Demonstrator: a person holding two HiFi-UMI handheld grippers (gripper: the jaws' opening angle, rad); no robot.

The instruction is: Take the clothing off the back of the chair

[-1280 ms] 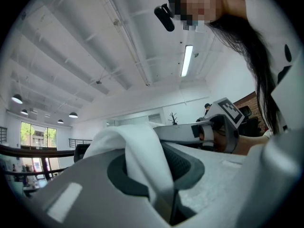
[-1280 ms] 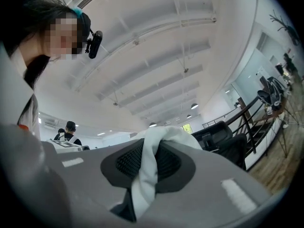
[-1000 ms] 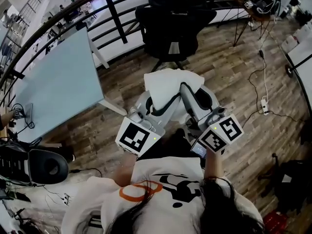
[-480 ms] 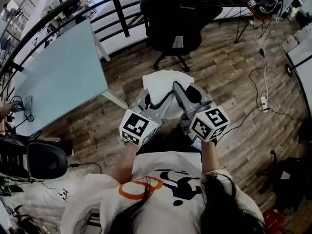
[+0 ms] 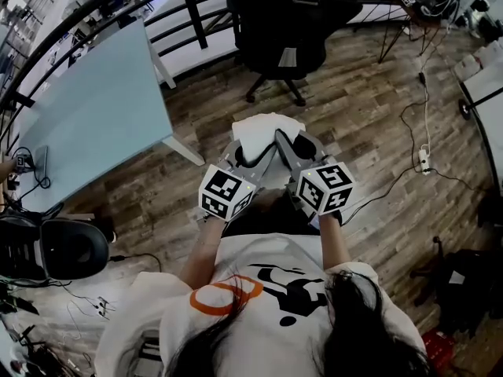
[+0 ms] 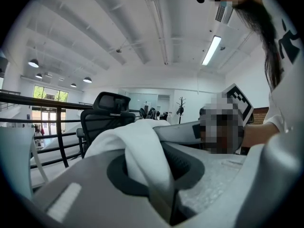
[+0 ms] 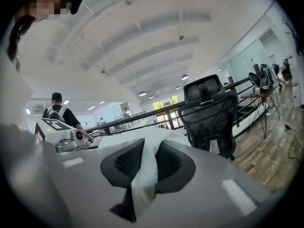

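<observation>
A white piece of clothing point(image 5: 263, 129) hangs bunched between my two grippers, held up in front of the person and well clear of the black office chair point(image 5: 284, 23) beyond it. My left gripper point(image 5: 245, 157) is shut on one fold of the cloth point(image 6: 142, 151). Its jaws pinch the fabric tight. My right gripper point(image 5: 283, 144) is shut on another fold point(image 7: 145, 175), which runs down between its dark pads point(image 7: 168, 163). The chair's back point(image 7: 209, 110) is bare mesh. In the left gripper view the chair point(image 6: 105, 115) stands behind the cloth.
A pale blue table point(image 5: 90, 128) stands to the left. A black curved railing point(image 5: 185, 6) runs behind the chair. Cables and a power strip point(image 5: 425, 163) lie on the wood floor at the right. Another black chair point(image 5: 71, 250) sits at the near left.
Both grippers have drawn closer together and back toward the person, carrying the white clothing farther from the chair. The cloth looks more bunched now.
</observation>
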